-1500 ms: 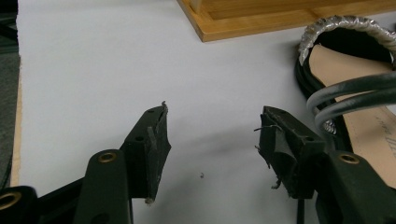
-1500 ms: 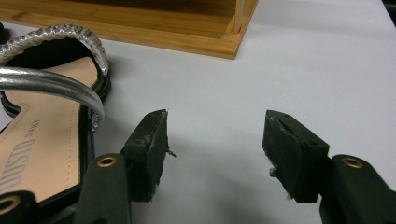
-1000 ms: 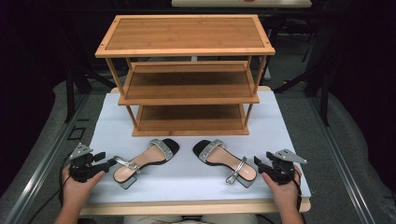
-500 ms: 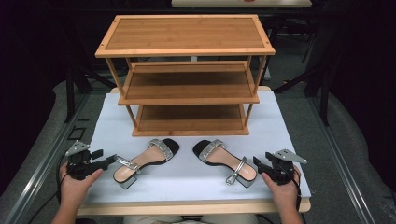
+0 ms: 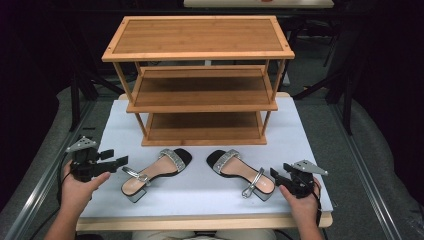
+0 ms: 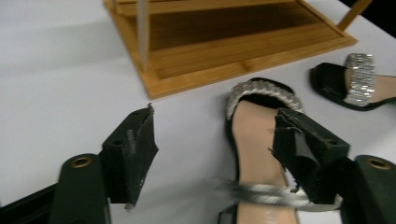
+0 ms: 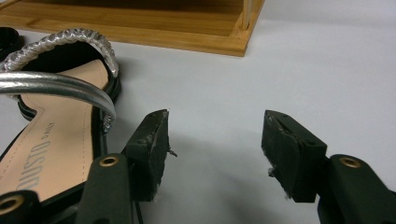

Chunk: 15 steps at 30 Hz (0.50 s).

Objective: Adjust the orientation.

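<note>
Sandals lay as a pair on the white table [image 5: 210,195] in the high view, and we read the work as putting them on the three-tier bamboo shoe rack [image 5: 200,80] behind them. Our left tool [image 5: 117,162] sat at the table's left edge, jaws spread and empty, just beside the heel of the left black sandal with the rhinestone toe band and silver ankle strap [image 5: 152,174]. That sandal's long axis ran from its heel near us up and right toward the rack's bottom shelf. Our right tool [image 5: 278,175], likewise spread and empty, sat just right of the heel of the right black sandal of the same make [image 5: 240,172], whose toe pointed up and left. Each hand was nearer its own shoe.

From the left gripper view, the left tool [image 6: 215,149] gaped wide with nothing held; the left sandal [image 6: 254,140] ran lengthwise away from it, nearer the right-hand jaw, and the silver strap blurred across the bottom. Bare white table filled the gap on the other side.

From the right gripper view, the right tool [image 7: 215,149] stood open over bare table, with the right sandal [image 7: 56,140] off to its left, outside the jaws. We judged a sideways shift would be needed. Beyond the table the room was dark, with grey floor.
</note>
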Each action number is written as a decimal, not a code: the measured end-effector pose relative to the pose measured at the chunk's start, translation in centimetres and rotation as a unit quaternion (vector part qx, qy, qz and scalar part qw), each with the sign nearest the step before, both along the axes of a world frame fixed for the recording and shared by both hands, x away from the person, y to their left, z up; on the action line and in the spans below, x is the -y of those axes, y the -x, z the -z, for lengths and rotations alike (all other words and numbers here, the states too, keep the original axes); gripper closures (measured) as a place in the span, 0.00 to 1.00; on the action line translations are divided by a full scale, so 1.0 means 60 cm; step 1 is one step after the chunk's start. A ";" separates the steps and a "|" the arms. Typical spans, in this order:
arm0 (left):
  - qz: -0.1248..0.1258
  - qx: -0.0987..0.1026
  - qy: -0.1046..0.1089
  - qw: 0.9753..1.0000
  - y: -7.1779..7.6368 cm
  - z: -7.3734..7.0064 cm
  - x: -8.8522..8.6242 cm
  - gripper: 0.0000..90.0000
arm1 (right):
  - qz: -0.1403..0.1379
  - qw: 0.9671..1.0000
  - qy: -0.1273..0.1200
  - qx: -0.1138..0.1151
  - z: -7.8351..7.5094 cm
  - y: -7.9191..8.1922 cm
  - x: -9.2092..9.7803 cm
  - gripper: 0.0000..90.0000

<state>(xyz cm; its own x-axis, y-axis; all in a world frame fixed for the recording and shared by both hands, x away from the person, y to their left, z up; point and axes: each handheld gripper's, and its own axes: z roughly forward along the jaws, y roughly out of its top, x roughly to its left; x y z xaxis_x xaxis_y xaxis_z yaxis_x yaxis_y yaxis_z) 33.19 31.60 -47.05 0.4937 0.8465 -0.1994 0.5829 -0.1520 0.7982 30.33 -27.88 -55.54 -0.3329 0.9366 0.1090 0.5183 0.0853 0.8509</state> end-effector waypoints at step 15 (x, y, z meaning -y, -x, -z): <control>0.090 -0.080 -0.100 0.988 -0.047 -0.040 0.092 0.43 | -0.001 1.000 -0.009 -0.004 0.004 -0.002 0.003 0.45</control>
